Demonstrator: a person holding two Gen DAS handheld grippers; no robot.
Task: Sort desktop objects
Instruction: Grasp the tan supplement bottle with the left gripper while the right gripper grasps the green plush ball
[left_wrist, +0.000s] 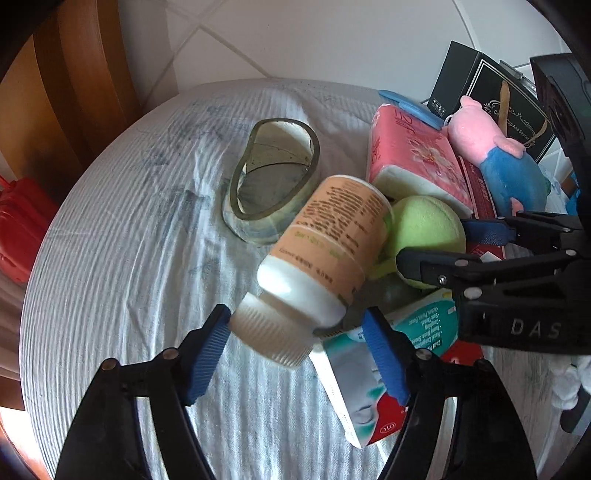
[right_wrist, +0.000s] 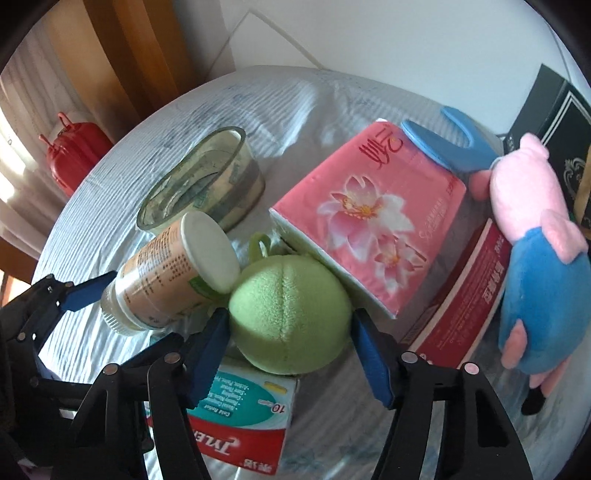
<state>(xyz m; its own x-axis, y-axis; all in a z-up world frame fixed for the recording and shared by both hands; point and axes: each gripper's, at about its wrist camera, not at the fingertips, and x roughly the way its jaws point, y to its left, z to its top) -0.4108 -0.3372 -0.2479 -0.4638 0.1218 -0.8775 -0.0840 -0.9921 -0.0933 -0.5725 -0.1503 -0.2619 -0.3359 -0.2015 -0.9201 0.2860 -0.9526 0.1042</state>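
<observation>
A beige-labelled bottle (left_wrist: 332, 236) with a white ribbed cap (left_wrist: 273, 336) lies tilted against a green plush ball (left_wrist: 424, 221). My left gripper (left_wrist: 295, 321) straddles the cap: the left pad touches it, and a gap shows at the right pad, so it is open. In the right wrist view the green ball (right_wrist: 288, 317) sits between the pads of my right gripper (right_wrist: 290, 317), which press on both its sides. The bottle (right_wrist: 162, 280) leans on the ball's left, with one left-gripper finger (right_wrist: 86, 291) at its neck. Both rest partly on a medicine box (right_wrist: 243, 439).
A clear tape roll (left_wrist: 273, 181) lies behind the bottle on the striped cloth (left_wrist: 129, 258). A pink tissue pack (right_wrist: 369, 221), a red box (right_wrist: 465, 306), a pink and blue plush pig (right_wrist: 543, 266), a blue plastic piece (right_wrist: 447, 144) and a black carton (left_wrist: 491, 92) crowd the right. A red canister (right_wrist: 77, 158) stands beyond the table.
</observation>
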